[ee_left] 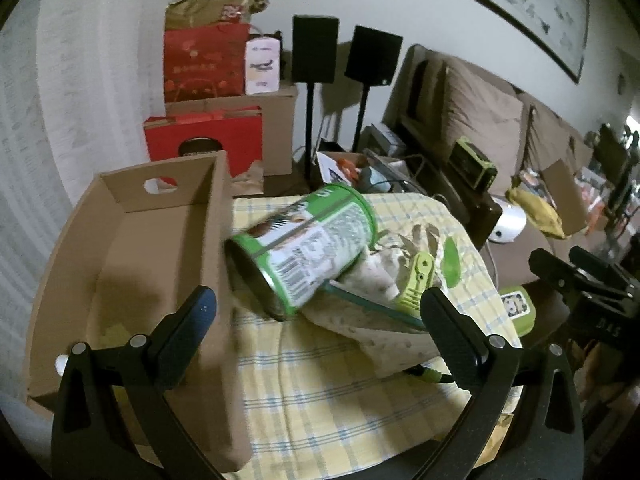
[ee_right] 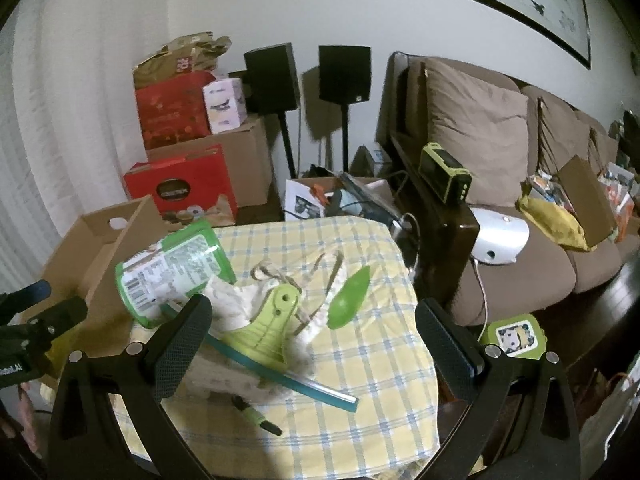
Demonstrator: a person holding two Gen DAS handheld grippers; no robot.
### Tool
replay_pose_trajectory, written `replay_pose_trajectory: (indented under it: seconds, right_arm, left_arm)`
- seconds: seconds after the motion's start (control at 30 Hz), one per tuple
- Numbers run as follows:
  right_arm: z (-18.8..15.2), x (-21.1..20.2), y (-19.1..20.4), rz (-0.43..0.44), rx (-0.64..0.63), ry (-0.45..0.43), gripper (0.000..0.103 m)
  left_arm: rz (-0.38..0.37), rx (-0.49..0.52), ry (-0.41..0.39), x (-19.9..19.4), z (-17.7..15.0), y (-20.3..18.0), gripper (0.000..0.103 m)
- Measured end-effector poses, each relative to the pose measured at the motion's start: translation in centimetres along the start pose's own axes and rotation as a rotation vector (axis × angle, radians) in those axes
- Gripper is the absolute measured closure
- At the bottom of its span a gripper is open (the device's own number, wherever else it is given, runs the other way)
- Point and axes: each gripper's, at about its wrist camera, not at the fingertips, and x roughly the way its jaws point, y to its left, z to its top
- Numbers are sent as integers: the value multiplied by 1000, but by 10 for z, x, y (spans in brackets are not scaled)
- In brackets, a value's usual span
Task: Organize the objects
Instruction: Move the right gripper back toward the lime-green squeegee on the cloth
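Observation:
A green can (ee_left: 304, 248) lies tilted on its side on the yellow checked tablecloth (ee_left: 320, 392), leaning against the open cardboard box (ee_left: 132, 248) on the left. It also shows in the right wrist view (ee_right: 172, 276). Beside it lie a white cloth (ee_right: 240, 304), a lime green clip (ee_right: 272, 328), a green spoon (ee_right: 348, 300), a teal strip (ee_right: 288, 376) and a dark pen (ee_right: 256, 416). My left gripper (ee_left: 316, 316) is open and empty, just short of the can. My right gripper (ee_right: 312, 320) is open and empty above the clip and cloth.
A small green tin (ee_right: 516, 336) sits off the table's right edge. A brown sofa (ee_right: 500, 152) stands to the right. Red boxes (ee_right: 180, 192), cartons and two black speakers (ee_right: 344, 76) on stands are behind the table.

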Motion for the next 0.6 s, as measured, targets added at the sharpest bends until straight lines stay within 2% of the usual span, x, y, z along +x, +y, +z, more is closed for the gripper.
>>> replay_pose_trajectory:
  seconds: [0.37,0.6]
  right_arm:
    - [-20,17,-27,4,42,54,1]
    - [-34,28,-37,18,55,82,1]
  left_arm:
    - [-56,16,64,28,-6,-24,1]
    - [-100,-13,115,47,-9,-29,4]
